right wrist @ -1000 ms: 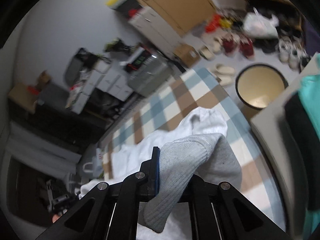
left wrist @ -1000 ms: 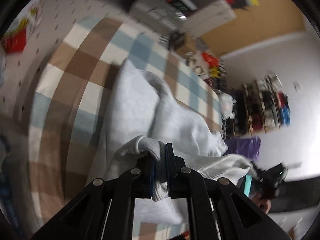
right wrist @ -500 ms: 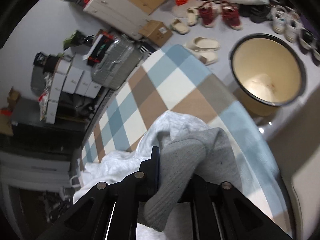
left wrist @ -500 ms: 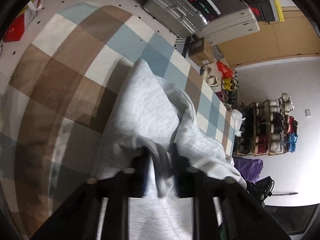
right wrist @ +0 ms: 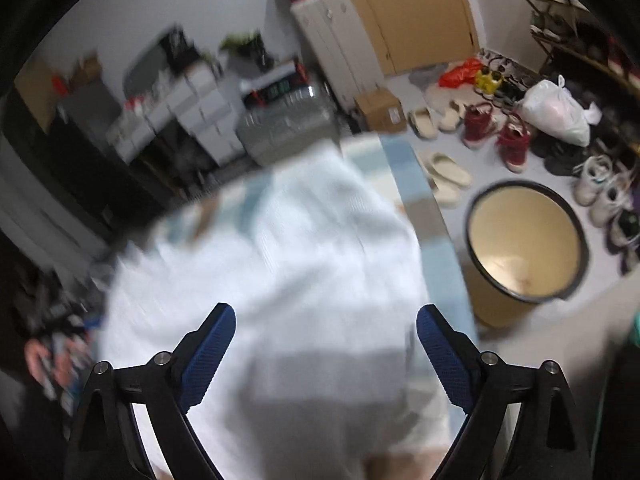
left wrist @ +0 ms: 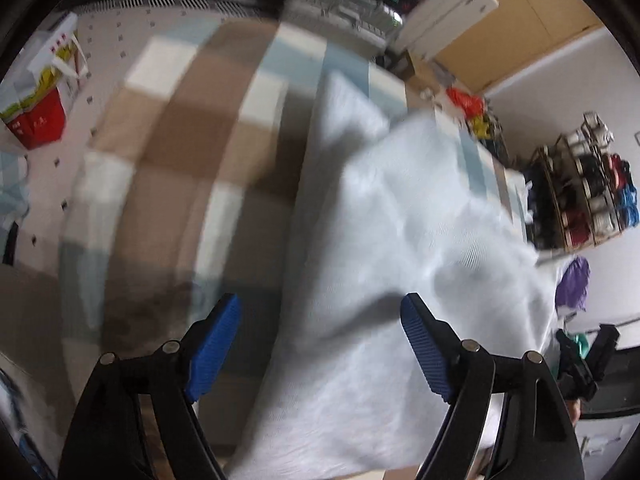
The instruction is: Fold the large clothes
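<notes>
A pale grey-white garment (left wrist: 384, 248) lies in a heap on a checked brown, blue and white cloth (left wrist: 172, 168); both wrist views are blurred by motion. My left gripper (left wrist: 320, 340) hangs over the garment's near left edge, its jaws opening, blue pads wide apart and pressing on nothing. In the right wrist view the same garment (right wrist: 288, 264) fills the middle. My right gripper (right wrist: 324, 348) is just above it, jaws opening wide, with cloth below them but not pinched. The other gripper and a hand show at the far left edge (right wrist: 48, 344).
A round tan bin with a dark rim (right wrist: 524, 244) stands right of the checked cloth. Shoes and slippers (right wrist: 488, 136), a white bag (right wrist: 556, 112), a silver suitcase (right wrist: 284, 124) and a shoe rack (left wrist: 588, 196) crowd the floor. A red and white bag (left wrist: 44, 96) stands left.
Both grippers were shut on folds of the grey garment and have opened wide, letting it drop onto the heap. Both have moved down towards the cloth, and the right one has rolled.
</notes>
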`<state>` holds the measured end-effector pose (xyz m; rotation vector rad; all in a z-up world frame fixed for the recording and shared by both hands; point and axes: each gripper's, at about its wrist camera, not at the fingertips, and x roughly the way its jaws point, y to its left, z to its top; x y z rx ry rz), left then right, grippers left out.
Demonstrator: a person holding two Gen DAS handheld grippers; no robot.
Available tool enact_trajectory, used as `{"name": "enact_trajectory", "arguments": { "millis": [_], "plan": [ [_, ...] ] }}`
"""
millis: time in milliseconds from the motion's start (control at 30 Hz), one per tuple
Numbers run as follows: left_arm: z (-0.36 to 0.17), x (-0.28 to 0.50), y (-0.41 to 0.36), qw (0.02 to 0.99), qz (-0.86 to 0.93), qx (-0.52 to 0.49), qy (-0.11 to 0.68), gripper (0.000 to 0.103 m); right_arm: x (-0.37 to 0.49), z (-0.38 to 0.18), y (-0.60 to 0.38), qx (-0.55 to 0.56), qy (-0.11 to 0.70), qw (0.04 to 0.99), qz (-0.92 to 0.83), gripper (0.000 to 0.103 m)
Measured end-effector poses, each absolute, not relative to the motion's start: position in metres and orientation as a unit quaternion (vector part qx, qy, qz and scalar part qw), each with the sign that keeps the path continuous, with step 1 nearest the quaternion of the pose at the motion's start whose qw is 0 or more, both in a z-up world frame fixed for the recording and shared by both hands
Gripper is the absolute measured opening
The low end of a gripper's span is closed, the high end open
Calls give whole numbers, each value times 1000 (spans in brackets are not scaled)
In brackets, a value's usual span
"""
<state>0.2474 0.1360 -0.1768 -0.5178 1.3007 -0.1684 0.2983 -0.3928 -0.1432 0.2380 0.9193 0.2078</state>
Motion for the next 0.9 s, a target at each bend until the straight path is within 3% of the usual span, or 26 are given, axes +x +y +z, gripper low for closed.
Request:
{"name": "enact_trajectory", "arguments": {
  "millis": [67, 100, 133, 167, 200, 300, 533, 667, 833, 867, 900],
  "plan": [
    [-178, 241, 130, 762, -97, -230, 597, 76, 290, -157, -387, 98, 460, 876, 105, 91],
    [-174, 239, 127, 767, -106, -222, 592, 68, 288, -160, -386, 99, 462, 874, 110, 82],
    [-169, 238, 123, 774, -115, -208, 586, 39, 286, -161, -385, 104, 460, 874, 117, 70],
    [-166, 238, 118, 780, -117, -186, 586, 9, 284, -160, -382, 110, 456, 873, 130, 43],
    [-163, 239, 115, 785, -114, -166, 585, 3, 283, -156, -379, 107, 452, 876, 130, 25],
    [-140, 236, 113, 811, -115, -144, 555, 2, 274, -136, -373, 83, 413, 899, 124, 11],
    [-95, 231, 149, 873, -85, -181, 444, 0, 259, -98, -364, 24, 298, 951, 83, 9],
    [-136, 242, 171, 851, -29, -219, 476, 0, 289, -135, -369, 49, 365, 929, 31, 10],
    [-166, 241, 174, 790, -79, -267, 546, 0, 308, -175, -394, 127, 440, 888, 44, 31],
    [-162, 238, 165, 800, -88, -230, 548, 1, 304, -175, -401, 141, 437, 887, 57, 46],
    [-156, 236, 156, 809, -87, -196, 547, 1, 300, -174, -404, 155, 437, 883, 71, 70]
  ]
}}
